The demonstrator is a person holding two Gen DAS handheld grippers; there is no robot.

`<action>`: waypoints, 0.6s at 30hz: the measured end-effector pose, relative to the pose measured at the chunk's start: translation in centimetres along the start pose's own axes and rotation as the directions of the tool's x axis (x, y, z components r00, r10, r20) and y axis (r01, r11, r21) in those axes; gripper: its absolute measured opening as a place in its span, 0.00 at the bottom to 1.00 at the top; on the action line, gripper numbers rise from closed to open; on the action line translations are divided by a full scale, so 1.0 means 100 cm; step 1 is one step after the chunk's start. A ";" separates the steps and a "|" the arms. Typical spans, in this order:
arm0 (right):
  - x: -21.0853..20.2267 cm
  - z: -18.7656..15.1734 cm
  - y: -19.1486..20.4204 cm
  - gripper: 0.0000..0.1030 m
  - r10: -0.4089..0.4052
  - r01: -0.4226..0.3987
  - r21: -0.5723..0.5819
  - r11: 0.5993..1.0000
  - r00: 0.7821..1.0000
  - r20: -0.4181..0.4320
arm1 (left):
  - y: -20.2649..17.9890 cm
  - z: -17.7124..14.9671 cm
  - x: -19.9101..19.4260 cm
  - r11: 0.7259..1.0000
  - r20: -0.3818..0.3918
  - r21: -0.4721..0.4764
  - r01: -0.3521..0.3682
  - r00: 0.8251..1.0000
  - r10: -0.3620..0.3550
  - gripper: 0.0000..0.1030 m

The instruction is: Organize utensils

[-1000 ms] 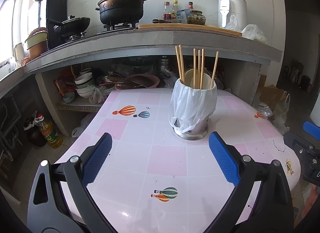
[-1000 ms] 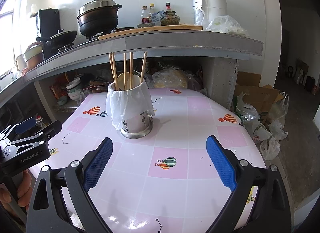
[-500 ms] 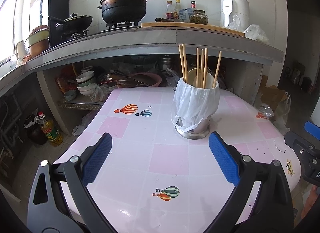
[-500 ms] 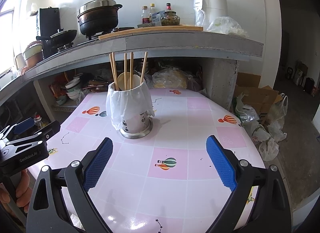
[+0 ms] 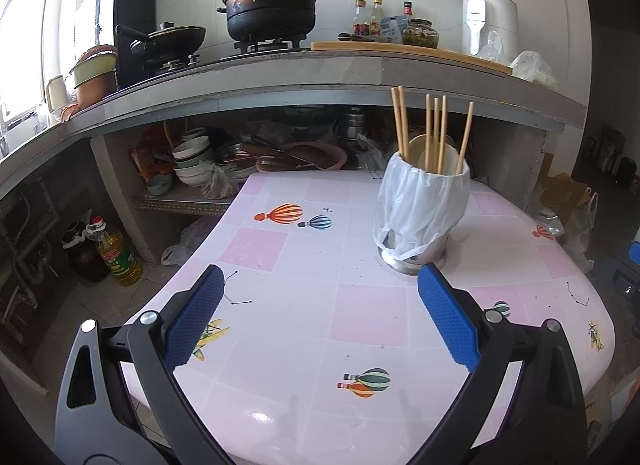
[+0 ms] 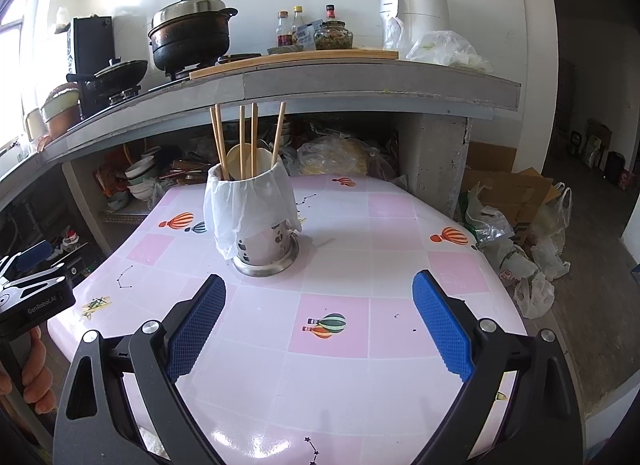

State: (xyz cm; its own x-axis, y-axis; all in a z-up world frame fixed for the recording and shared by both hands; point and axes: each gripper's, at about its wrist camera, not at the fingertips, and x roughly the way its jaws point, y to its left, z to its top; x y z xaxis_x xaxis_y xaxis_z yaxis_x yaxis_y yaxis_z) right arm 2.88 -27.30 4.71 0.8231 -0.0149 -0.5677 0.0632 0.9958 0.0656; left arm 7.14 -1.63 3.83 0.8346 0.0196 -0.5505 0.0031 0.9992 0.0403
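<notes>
A steel utensil holder (image 5: 420, 221) (image 6: 262, 241) lined with a white plastic bag stands on the pink checked table (image 5: 312, 305) (image 6: 360, 225). Several wooden chopsticks (image 5: 434, 133) (image 6: 244, 141) and a pale spoon (image 6: 240, 161) stand upright in it. My left gripper (image 5: 318, 313) is open and empty, hovering over the table's near left, short of the holder. My right gripper (image 6: 318, 313) is open and empty, in front of the holder and to its right. The left gripper's body also shows at the left edge of the right wrist view (image 6: 32, 293).
A concrete counter (image 5: 320, 77) overhangs the table's far side, carrying a black pot (image 5: 272, 5), bottles and a white appliance (image 5: 486, 17). Bowls and pans fill the shelf below. An oil bottle (image 5: 116, 253) stands on the floor left; bags and a cardboard box (image 6: 516, 201) lie right.
The left gripper has drifted slightly left and back, so the holder sits further right in its view. The right gripper has barely moved. Both stay open.
</notes>
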 end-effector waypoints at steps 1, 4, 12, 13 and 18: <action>0.000 0.000 -0.002 0.89 -0.003 0.003 0.002 1.000 1.000 0.000 | 0.003 0.000 0.001 1.000 -0.005 -0.004 -0.004 1.000 0.004 0.91; 0.001 0.000 -0.005 0.89 -0.009 0.009 0.006 1.000 1.000 -0.003 | 0.011 -0.001 0.001 1.000 -0.009 -0.015 -0.017 1.000 0.017 0.91; 0.003 -0.004 -0.010 0.89 -0.030 0.030 0.005 1.000 0.999 -0.020 | 0.025 -0.007 -0.001 0.998 -0.025 -0.036 -0.051 0.998 0.050 0.91; 0.003 -0.005 -0.010 0.89 -0.031 0.031 0.006 0.999 0.999 -0.022 | 0.026 -0.007 -0.001 0.998 -0.027 -0.040 -0.052 0.998 0.051 0.91; 0.004 -0.006 -0.008 0.89 -0.034 0.034 0.005 0.999 0.999 -0.030 | 0.034 -0.007 -0.002 0.996 -0.028 -0.058 -0.062 0.998 0.061 0.91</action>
State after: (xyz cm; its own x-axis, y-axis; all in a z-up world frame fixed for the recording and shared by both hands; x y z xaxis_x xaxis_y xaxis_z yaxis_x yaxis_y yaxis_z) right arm 2.85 -28.10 3.96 0.8034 -0.0457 -0.5937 0.0941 0.9943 0.0508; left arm 6.60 1.76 3.45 0.8175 0.0814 -0.5702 -0.0812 0.9964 0.0258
